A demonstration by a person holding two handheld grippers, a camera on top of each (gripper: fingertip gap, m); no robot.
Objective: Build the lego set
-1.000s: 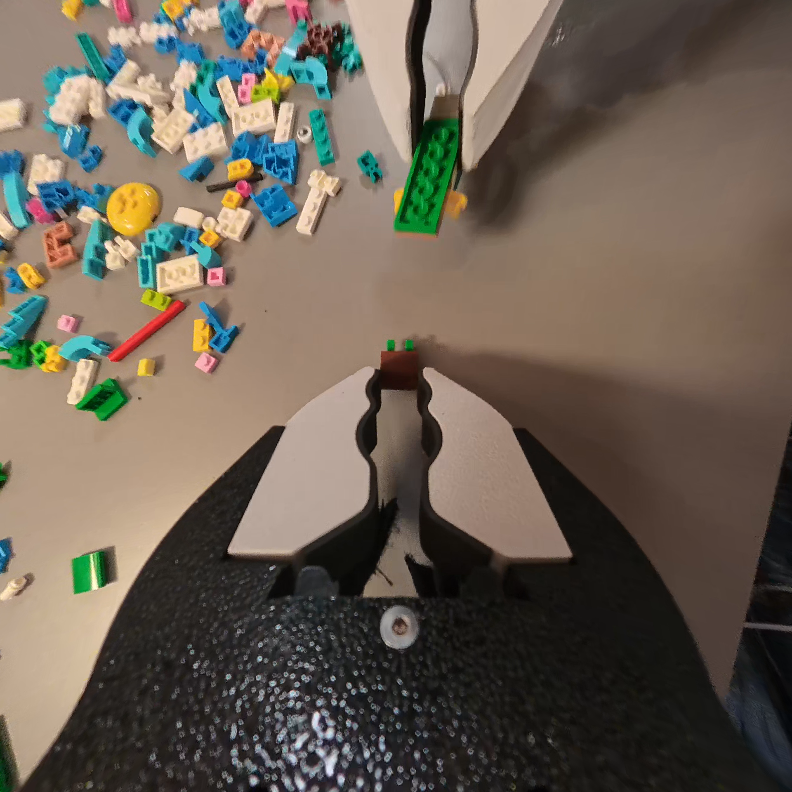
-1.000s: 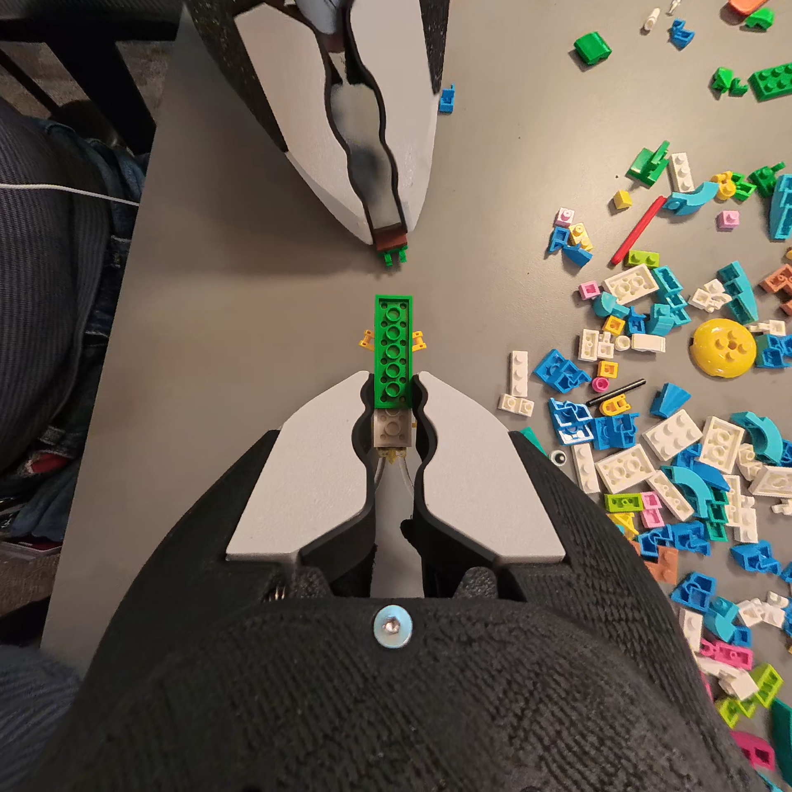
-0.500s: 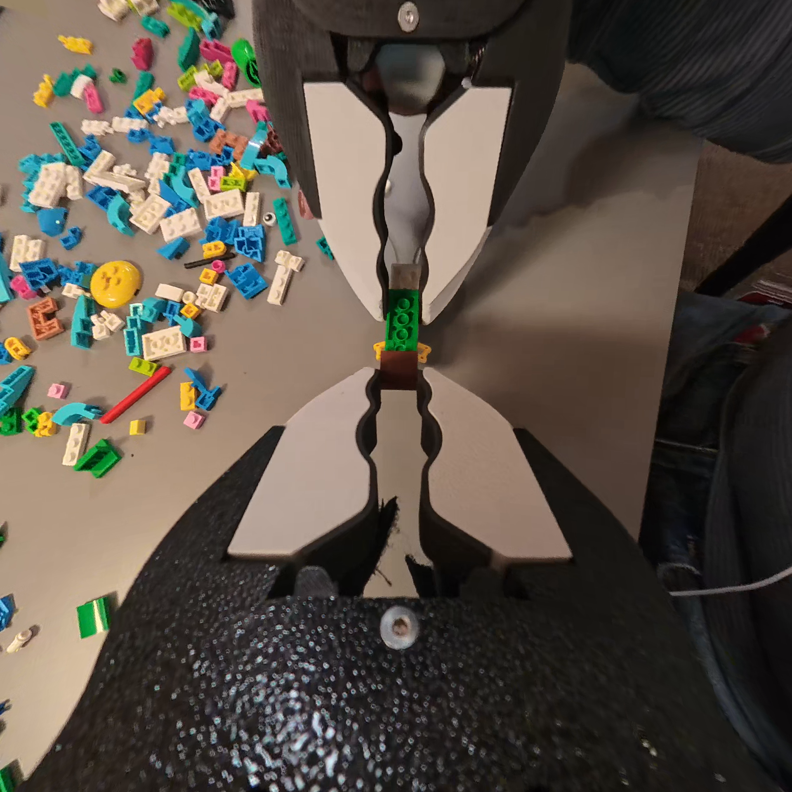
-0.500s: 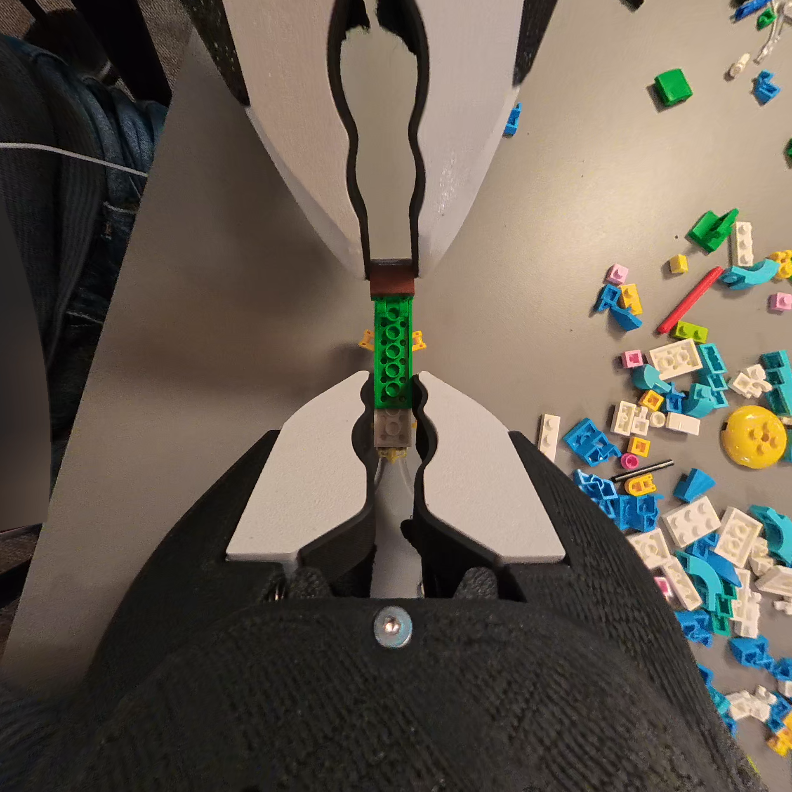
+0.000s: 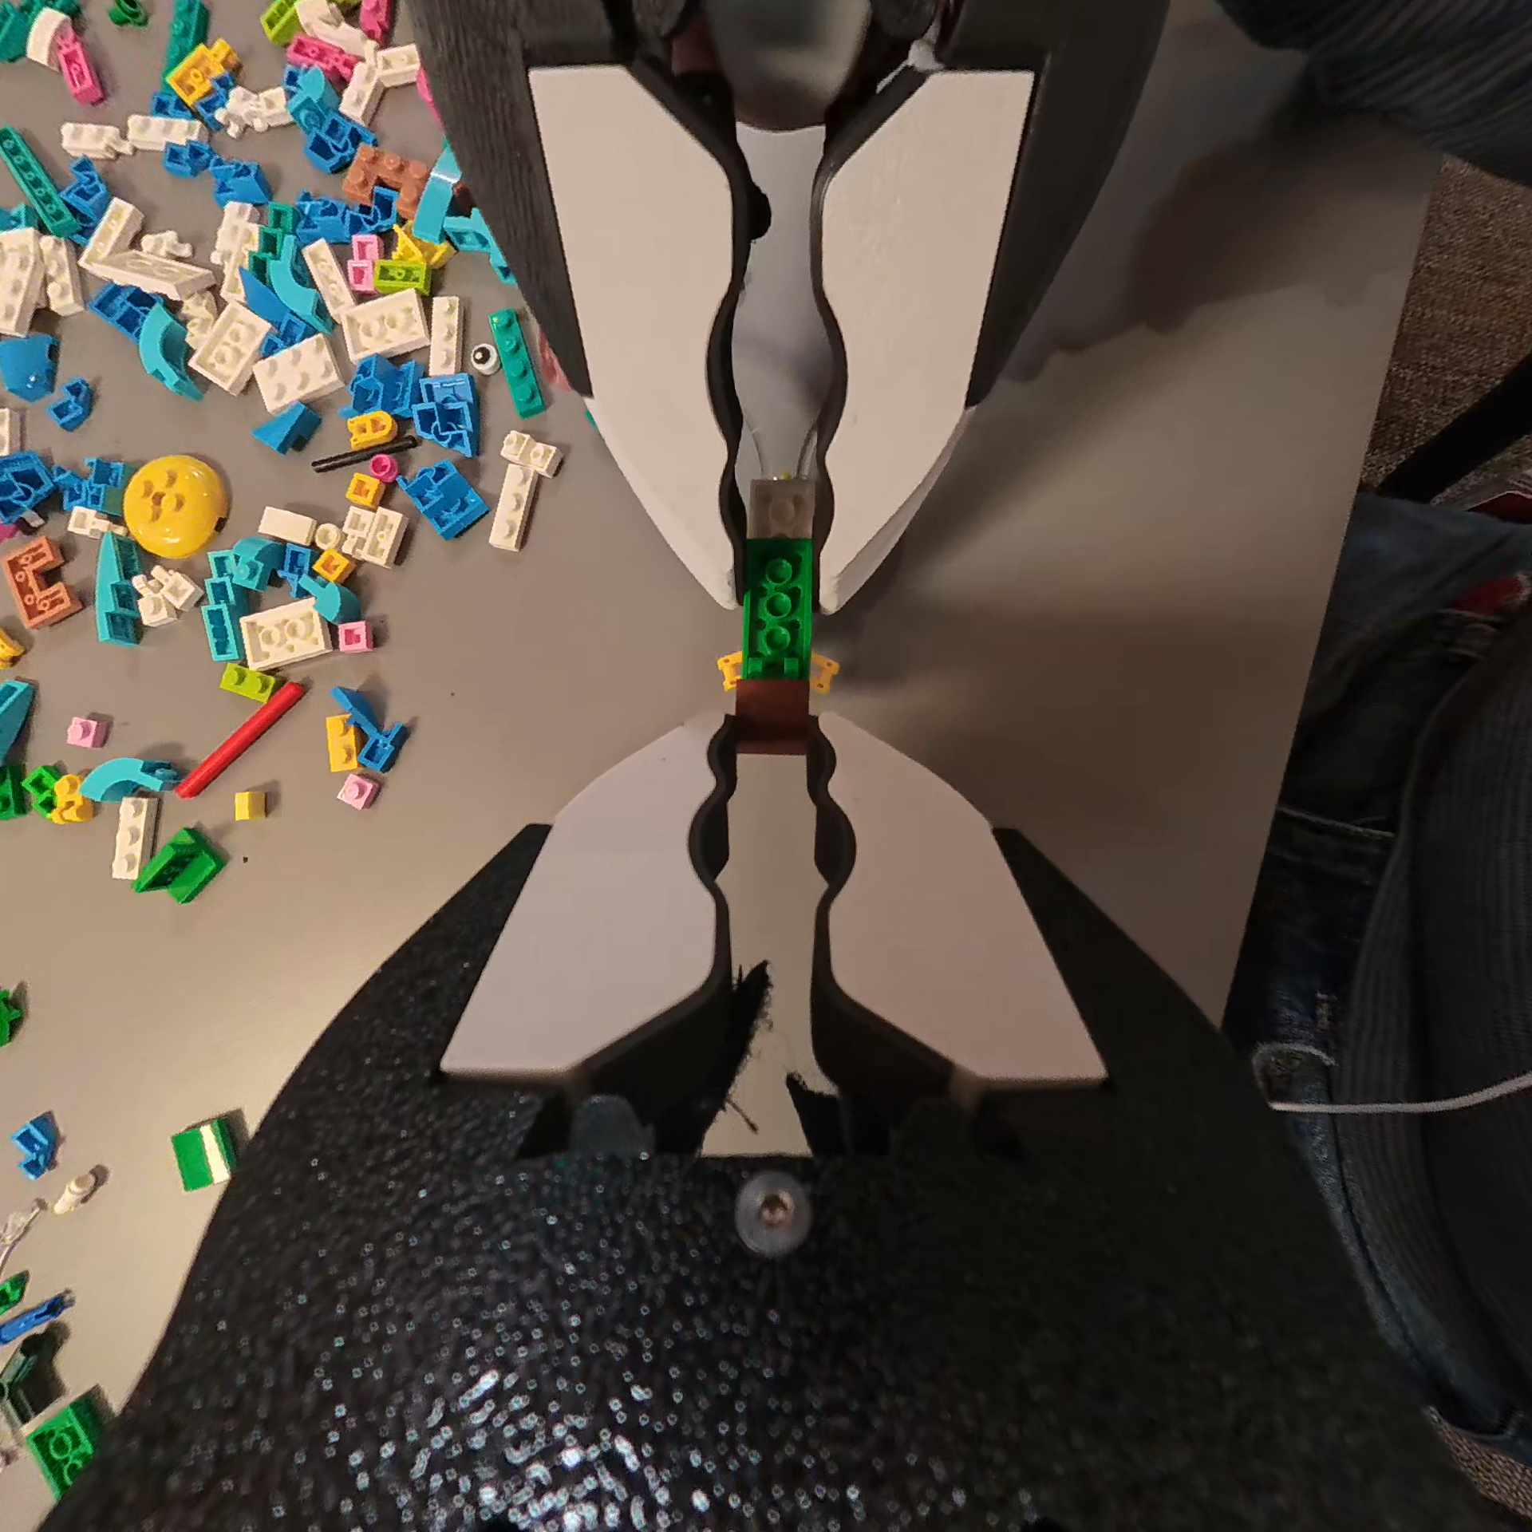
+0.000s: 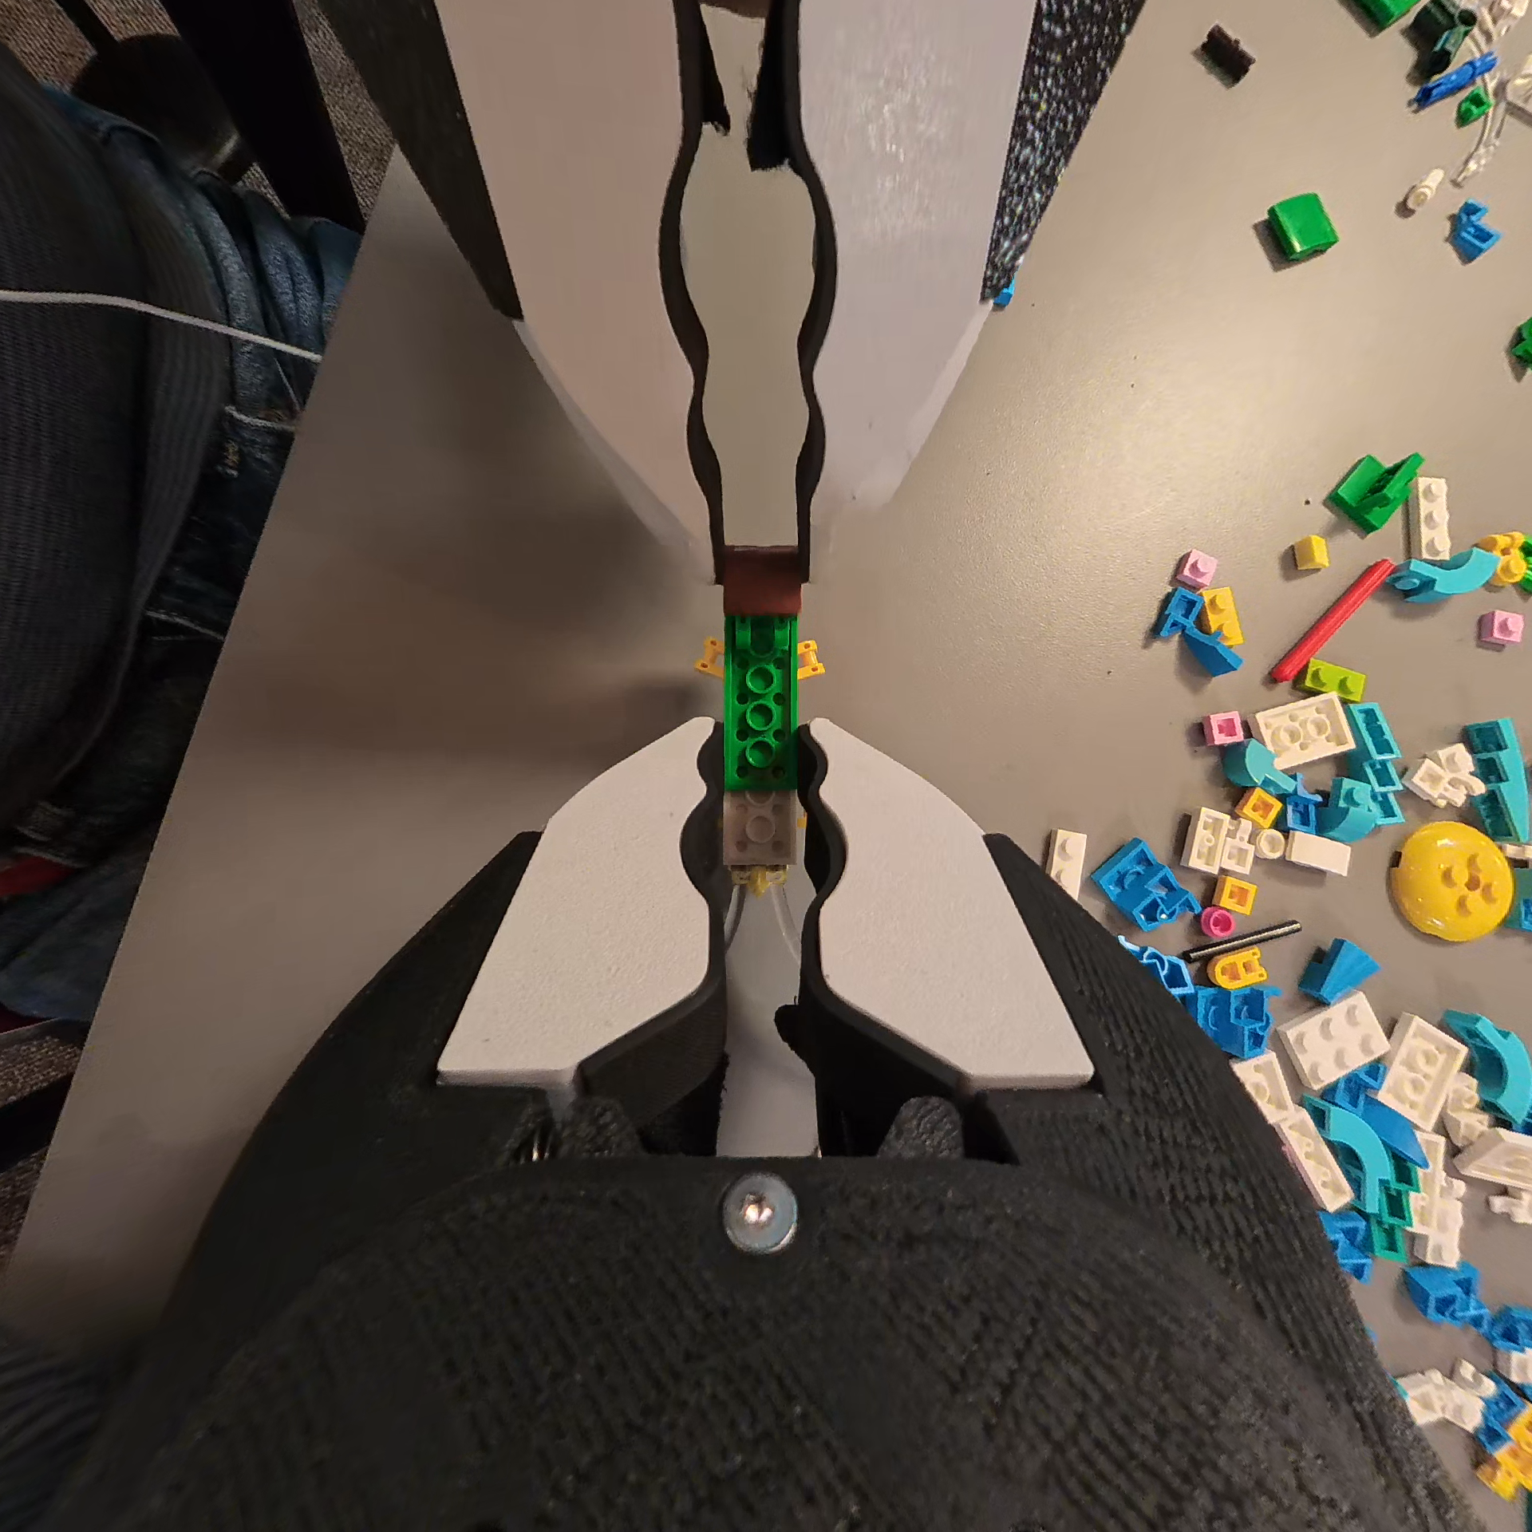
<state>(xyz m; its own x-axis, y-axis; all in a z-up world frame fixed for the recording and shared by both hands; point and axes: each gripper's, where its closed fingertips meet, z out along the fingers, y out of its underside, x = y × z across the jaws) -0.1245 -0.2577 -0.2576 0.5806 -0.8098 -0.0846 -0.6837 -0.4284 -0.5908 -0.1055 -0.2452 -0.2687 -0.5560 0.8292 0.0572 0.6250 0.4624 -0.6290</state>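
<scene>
Closer together the grippers were brought: brown brick point(image 5: 771, 719) pinched by left gripper point(image 5: 771, 738), pressed against green plate point(image 6: 758, 713) clamped in right gripper point(image 6: 758, 746), near table edge point(image 5: 1326, 514).

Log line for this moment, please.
left gripper: shut on brown brick | right gripper: shut on green plate | pieces meeting

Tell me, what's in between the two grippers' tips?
The green plate, held by the right gripper, bridges the gap to the brown piece pinched by the left gripper. Small yellow bits stick out sideways. Both wrist views show it.
</scene>
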